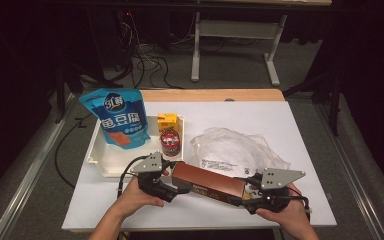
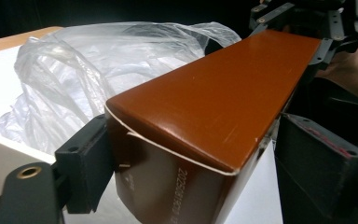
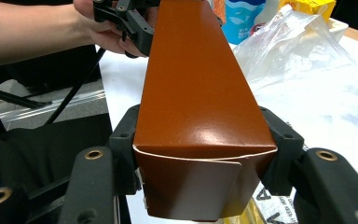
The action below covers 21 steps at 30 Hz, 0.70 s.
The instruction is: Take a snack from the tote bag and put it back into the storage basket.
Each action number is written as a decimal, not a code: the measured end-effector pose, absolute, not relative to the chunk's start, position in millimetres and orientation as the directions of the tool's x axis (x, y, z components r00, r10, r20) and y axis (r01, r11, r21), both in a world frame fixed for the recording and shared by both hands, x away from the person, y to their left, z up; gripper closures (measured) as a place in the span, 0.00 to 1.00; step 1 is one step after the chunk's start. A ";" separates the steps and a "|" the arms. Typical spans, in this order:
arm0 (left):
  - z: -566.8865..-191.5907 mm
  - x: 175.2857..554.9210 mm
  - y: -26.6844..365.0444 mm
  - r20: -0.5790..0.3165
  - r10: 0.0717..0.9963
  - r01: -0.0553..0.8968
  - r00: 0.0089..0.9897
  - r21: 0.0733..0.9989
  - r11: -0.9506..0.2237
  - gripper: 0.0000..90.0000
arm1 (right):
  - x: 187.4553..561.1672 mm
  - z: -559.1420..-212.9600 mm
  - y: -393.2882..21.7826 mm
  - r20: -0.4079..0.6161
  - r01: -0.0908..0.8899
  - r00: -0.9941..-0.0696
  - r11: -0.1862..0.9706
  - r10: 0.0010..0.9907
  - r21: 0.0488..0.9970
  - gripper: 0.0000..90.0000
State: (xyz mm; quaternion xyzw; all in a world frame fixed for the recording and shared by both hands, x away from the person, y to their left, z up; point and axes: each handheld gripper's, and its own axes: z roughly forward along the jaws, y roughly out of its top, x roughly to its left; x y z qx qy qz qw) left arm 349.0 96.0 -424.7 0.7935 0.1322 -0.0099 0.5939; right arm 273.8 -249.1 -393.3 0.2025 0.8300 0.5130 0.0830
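Observation:
A long brown carton (image 1: pixel 207 186) hangs lengthwise across the near part of the table, gripped at both ends. My left gripper (image 1: pixel 180 188) is shut on its left end. In the left gripper view, the carton (image 2: pixel 223 93) runs away between the left gripper's (image 2: pixel 191 163) jaws, with the other gripper (image 2: pixel 307 28) at its far end. My right gripper (image 1: pixel 241 197) is shut on the right end. In the right gripper view, both pads of the right gripper (image 3: pixel 203 154) press the carton's (image 3: pixel 196 93) sides, above a loose end flap. Far off is the left gripper (image 3: pixel 130 23).
A crumpled clear plastic bag (image 1: pixel 235 147) lies just behind the carton. A white tray (image 1: pixel 105 165) at the back left holds a blue pouch (image 1: pixel 117 117), a yellow carton (image 1: pixel 167 121) and a red can (image 1: pixel 170 142). The table's front edge is close under my hands.

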 end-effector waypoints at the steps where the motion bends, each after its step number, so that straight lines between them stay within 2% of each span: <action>1: -425.3 348.3 96.5 -0.163 0.195 0.212 0.967 0.941 -0.263 0.19 | 274.2 -393.5 -249.4 0.071 0.251 -0.905 0.392 0.419 0.885 0.49; 6: -424.2 343.8 101.6 -0.113 0.180 0.160 0.977 0.948 -0.275 0.26 | 275.6 -395.1 -251.9 0.077 0.241 -0.915 0.383 0.395 0.892 0.49; 12: -421.0 339.4 107.1 -0.121 0.113 0.146 0.986 0.959 -0.245 0.39 | 278.8 -398.7 -262.2 0.139 0.267 -0.922 0.337 0.360 0.903 0.46; 16: -420.7 333.6 103.3 -0.112 0.030 0.116 0.993 0.963 -0.243 0.50 | 281.3 -401.3 -269.9 0.150 0.291 -0.905 0.322 0.398 0.901 0.35; 21: -420.7 332.4 101.7 -0.101 0.052 0.110 0.994 0.965 -0.239 0.54 | 281.2 -404.8 -273.2 0.142 0.319 -0.860 0.299 0.490 0.899 0.23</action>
